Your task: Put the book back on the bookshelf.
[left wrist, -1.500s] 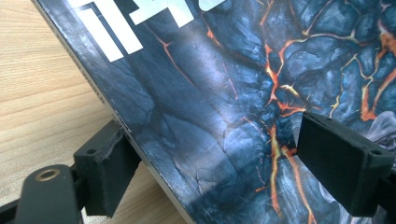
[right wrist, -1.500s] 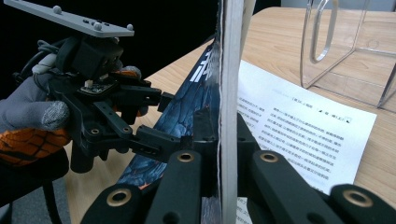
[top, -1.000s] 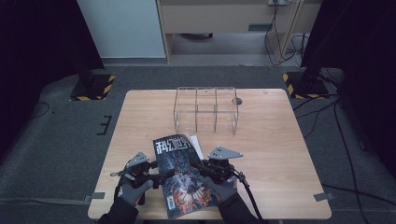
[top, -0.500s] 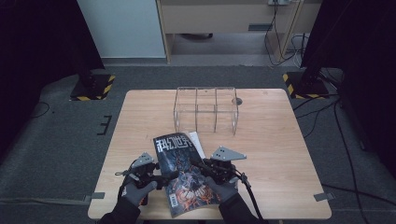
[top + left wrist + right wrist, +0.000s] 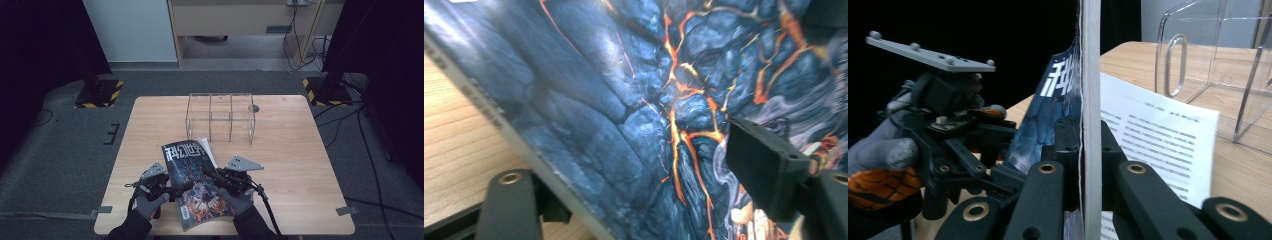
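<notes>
- In the high view, a wooden table (image 5: 300,150) is seen with a clear plastic rack (image 5: 221,117) standing near its far edge, well apart from the hands.
- A dark magazine (image 5: 192,187) with a blue and orange cover is held up at the near edge of the table, between the two hands. Since half a second ago it has been tipped up a little more at its near end, and it has been kept in the same spot.
- A white printed sheet (image 5: 1153,140) is seen lying flat on the table just behind the magazine.
- The right gripper (image 5: 225,181) is pinched tight on the magazine's edge; in the right gripper view the thin edge is seen squeezed between the two black jaws (image 5: 1091,150). This grip has not changed.
- The left gripper (image 5: 167,189) has just been closing. In the left gripper view the magazine's cover (image 5: 634,115) is seen between its jaws, one under the spine edge and one over the cover, but the pads are not yet pressed on it.
- It is judged that a second hold is being taken on the left side, so that the magazine can be carried with both hands, perhaps toward the rack.
</notes>
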Demonstrator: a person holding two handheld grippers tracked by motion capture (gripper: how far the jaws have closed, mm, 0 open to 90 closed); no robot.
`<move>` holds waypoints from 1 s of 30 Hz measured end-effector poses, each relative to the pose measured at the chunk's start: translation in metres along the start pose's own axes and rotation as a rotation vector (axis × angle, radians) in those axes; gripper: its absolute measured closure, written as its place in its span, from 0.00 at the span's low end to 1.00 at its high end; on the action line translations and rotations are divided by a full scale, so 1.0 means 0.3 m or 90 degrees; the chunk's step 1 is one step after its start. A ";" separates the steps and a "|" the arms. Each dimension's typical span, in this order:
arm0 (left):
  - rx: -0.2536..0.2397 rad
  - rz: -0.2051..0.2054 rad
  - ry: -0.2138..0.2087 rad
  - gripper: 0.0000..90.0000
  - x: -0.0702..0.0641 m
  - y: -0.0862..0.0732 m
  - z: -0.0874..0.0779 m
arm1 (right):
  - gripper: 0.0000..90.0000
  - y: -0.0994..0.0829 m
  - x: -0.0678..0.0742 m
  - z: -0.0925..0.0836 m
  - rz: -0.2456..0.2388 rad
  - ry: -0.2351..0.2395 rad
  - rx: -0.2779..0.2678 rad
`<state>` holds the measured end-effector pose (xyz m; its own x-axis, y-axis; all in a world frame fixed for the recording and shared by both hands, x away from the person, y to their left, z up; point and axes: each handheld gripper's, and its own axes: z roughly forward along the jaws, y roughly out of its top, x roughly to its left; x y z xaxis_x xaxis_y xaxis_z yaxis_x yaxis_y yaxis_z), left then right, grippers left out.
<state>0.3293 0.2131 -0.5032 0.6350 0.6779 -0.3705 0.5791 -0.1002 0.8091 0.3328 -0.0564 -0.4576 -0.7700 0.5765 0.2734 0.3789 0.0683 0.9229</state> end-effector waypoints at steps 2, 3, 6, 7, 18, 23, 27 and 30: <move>-0.002 -0.002 0.002 0.32 -0.005 0.003 -0.006 | 0.95 -0.002 -0.004 0.003 0.001 -0.004 0.001; -0.002 -0.002 0.002 0.32 -0.005 0.003 -0.006 | 0.95 -0.002 -0.004 0.003 0.001 -0.004 0.001; 0.000 -0.005 0.000 0.32 -0.011 0.006 -0.007 | 0.95 -0.007 -0.004 0.009 0.002 -0.007 0.004; 0.001 -0.006 -0.002 0.32 -0.013 0.007 -0.006 | 0.95 -0.010 -0.004 0.010 -0.001 -0.006 0.003; -0.031 -0.012 0.093 0.49 -0.044 0.014 -0.022 | 0.95 -0.010 0.001 0.010 0.008 -0.001 -0.014; -0.042 -0.024 0.118 0.54 -0.053 0.019 -0.030 | 0.95 -0.013 -0.002 0.022 0.015 -0.007 -0.017; -0.040 -0.019 0.146 0.58 -0.069 0.025 -0.028 | 0.95 -0.018 -0.006 0.034 0.015 -0.017 -0.014; -0.041 -0.014 0.163 0.61 -0.083 0.030 -0.026 | 0.95 -0.020 -0.008 0.038 0.013 -0.025 -0.010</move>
<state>0.3148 0.2011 -0.4831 0.4678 0.8426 -0.2667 0.5525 -0.0433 0.8324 0.3383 -0.0490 -0.4668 -0.7413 0.6095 0.2809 0.3850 0.0434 0.9219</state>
